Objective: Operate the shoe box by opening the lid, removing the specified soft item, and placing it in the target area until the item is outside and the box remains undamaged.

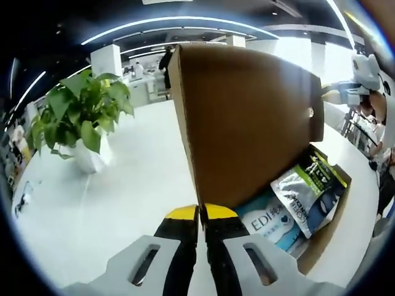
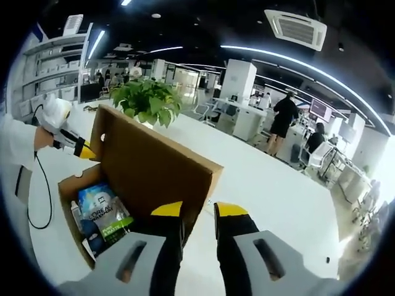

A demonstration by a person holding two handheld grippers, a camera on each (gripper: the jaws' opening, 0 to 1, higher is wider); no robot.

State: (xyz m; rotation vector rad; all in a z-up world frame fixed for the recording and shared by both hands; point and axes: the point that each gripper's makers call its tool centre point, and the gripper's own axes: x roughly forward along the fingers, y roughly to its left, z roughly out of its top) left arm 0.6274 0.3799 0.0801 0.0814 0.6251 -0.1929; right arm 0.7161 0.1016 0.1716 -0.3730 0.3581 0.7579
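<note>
The brown cardboard shoe box (image 1: 333,216) lies open on a white table, its lid (image 1: 247,117) standing upright. My left gripper (image 1: 200,213) is shut on the lid's edge, yellow tips pinched together. Inside lie a silver-green pouch (image 1: 305,191) and a blue-white pack (image 1: 271,225). From the other side, my right gripper (image 2: 199,211) stands open just outside the lid (image 2: 154,166), with bare table between its tips. There the left gripper (image 2: 85,151) grips the lid's far corner, and a blue pack (image 2: 95,203) and a green pouch (image 2: 114,228) lie in the box (image 2: 68,185).
A potted green plant (image 1: 80,117) in a white pot stands on the table (image 1: 136,185) beyond the box, also as plant (image 2: 148,98). The right gripper (image 1: 339,92) shows past the lid's edge. A black cable (image 2: 43,197) hangs at the left. People (image 2: 284,117) stand by desks far behind.
</note>
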